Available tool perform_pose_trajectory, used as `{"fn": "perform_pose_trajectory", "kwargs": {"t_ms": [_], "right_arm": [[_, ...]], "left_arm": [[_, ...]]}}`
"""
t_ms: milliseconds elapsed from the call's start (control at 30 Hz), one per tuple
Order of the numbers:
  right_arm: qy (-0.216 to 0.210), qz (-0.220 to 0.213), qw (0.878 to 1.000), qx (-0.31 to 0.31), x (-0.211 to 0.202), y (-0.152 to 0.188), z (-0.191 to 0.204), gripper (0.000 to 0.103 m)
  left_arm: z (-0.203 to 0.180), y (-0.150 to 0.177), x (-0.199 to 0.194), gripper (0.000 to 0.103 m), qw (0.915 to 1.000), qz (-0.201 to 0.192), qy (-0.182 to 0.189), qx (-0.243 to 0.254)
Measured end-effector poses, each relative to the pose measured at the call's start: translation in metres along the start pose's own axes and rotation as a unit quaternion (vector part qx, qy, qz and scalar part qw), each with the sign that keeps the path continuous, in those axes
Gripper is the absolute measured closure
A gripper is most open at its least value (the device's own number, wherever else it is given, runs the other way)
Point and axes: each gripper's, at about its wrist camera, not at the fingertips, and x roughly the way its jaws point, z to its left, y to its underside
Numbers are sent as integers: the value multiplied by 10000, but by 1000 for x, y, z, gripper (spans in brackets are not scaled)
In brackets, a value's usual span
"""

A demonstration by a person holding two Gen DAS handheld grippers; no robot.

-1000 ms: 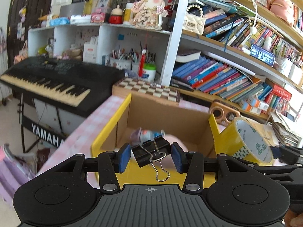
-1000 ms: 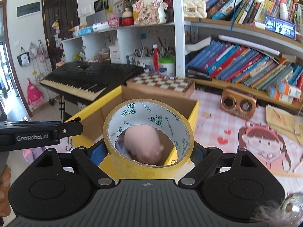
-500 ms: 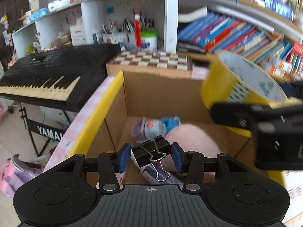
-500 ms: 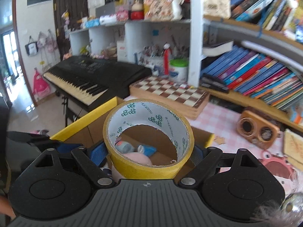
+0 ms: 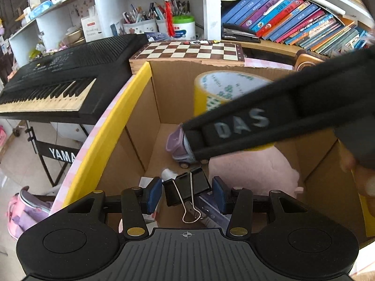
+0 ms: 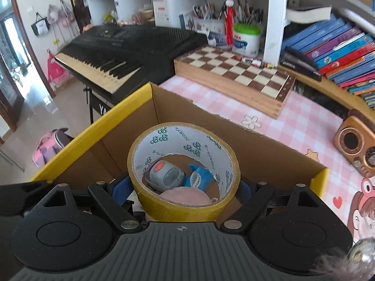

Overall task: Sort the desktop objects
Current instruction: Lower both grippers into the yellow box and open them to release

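Observation:
My left gripper [image 5: 187, 194] is shut on a black binder clip [image 5: 187, 183], whose wire handles hang toward the camera. It hovers over the near part of an open cardboard box [image 5: 110, 126] with a yellow rim. My right gripper [image 6: 184, 187] is shut on a yellow tape roll [image 6: 182, 210], held over the same box [image 6: 93, 138]. In the left wrist view the right gripper's black body [image 5: 257, 124] crosses the box from the right, carrying the tape roll [image 5: 218, 89]. Inside the box lie a pink plush [image 5: 255, 171], a purple toy car [image 5: 178, 145] and a grey-blue toy [image 6: 166, 175].
A wooden chessboard [image 6: 234, 75] lies behind the box on the pink checked tablecloth [image 6: 293, 117]. A black keyboard [image 6: 131, 46] stands at the left beyond the table edge. A brown radio [image 6: 356, 145] sits to the right, and bookshelves [image 5: 293, 23] line the back.
Both grippers have moved forward and down over the box. The right gripper with the tape roll now reaches across the left wrist view, lower inside the box. Both grips are unchanged.

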Motion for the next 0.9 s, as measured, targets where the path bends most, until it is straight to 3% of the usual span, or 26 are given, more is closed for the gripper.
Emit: {"fn": "perform_pose_trajectory", "kwargs": {"t_ms": [133,233,367,667,900], "right_arm": [[-44,130,9999,-50,10,-2,4,17],[-84,213,9997,-65,16,-3,6,17],[-87,276,9996,-55,22,-5,8,17],[-36,276,9994,-228,27,-7,23,17],[-80,-116,9997,-205,5,-8,36,15]], "left_arm": [[1,2,1,54,10000,11,-19,39],[2,2,-1,38,10000,-35,-3,41],[5,7,-18,29,9989,-429,147,-87],[10,16,-45,21,9973,-716,9,-131],[14,22,-67,20,9953,-939,28,-218]]}}
